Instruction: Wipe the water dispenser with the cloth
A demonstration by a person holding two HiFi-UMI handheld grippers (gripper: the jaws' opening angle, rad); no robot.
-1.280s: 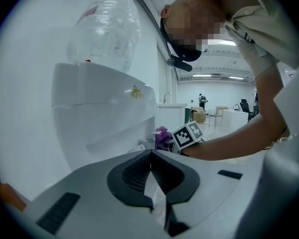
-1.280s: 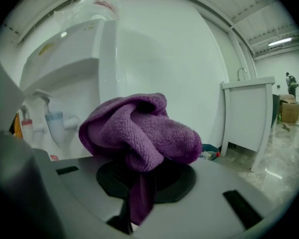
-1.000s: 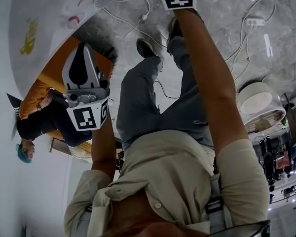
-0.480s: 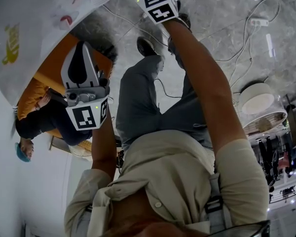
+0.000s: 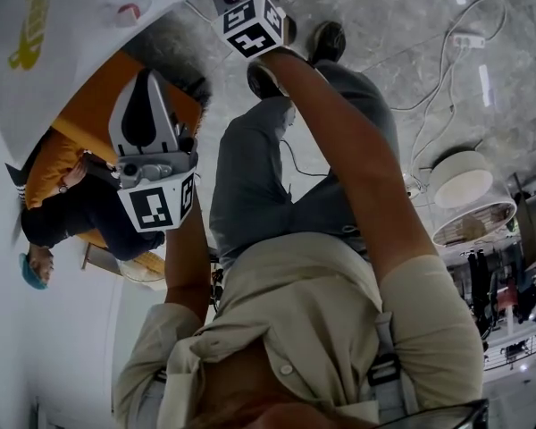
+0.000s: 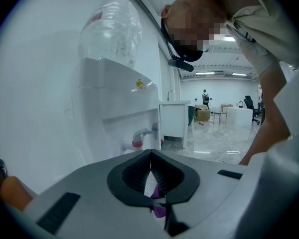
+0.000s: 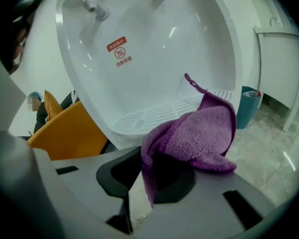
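Two tools are up at the dispenser (image 7: 154,44). The right tool (image 7: 142,156) pinches the purple cloth (image 7: 194,133), which bunches over one jaw and past the tips, just in front of the grille (image 7: 154,114) at the recess's lower edge and below the taps (image 7: 92,1); whether cloth and grille touch I cannot tell. The left tool (image 6: 150,156), jaws pressed together, points at the dispenser's front beneath the bottle (image 6: 113,31), a sliver of purple showing behind its tips.
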